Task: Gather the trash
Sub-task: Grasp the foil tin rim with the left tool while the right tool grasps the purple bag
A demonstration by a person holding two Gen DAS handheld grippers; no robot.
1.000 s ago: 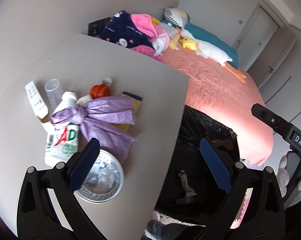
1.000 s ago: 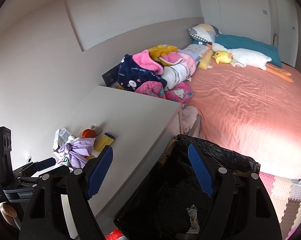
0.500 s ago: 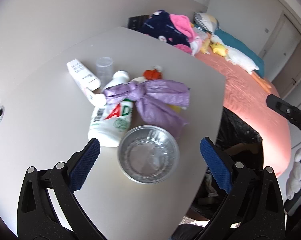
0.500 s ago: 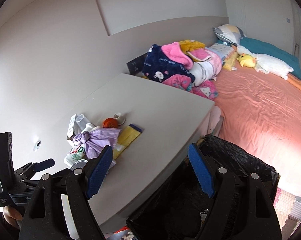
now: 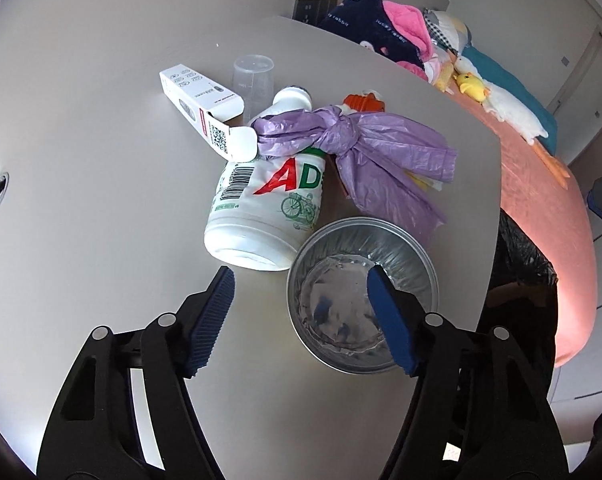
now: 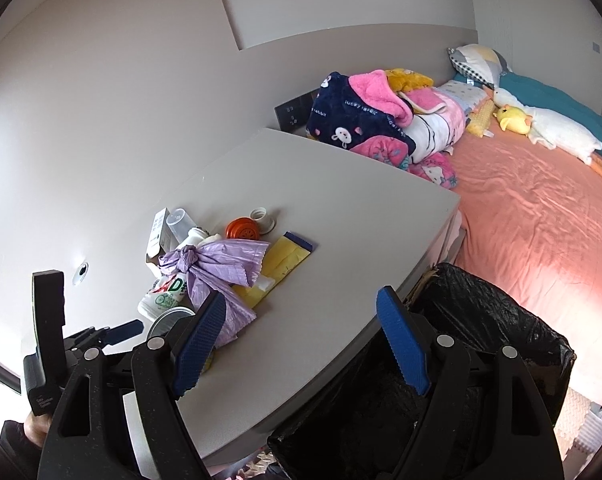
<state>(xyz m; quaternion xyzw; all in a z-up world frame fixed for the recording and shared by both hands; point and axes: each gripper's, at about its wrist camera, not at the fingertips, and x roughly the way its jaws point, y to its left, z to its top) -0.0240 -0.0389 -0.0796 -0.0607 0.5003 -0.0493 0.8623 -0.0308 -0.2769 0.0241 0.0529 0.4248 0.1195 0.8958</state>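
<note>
Foil bowl sat near the table edge at one o'clock from the left gripper, wide open and empty, its right pad overlapping the rim; the empty, open right gripper hung farther off.

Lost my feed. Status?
Both grippers open, empty. Left gripper straddling foil bowl rim. White bottle touching bowl. Bin bag beside table.

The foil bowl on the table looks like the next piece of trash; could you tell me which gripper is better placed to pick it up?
Left, probably. The left gripper is open with one finger over the foil bowl. The right gripper hangs near the bin bag, farther away.
</note>
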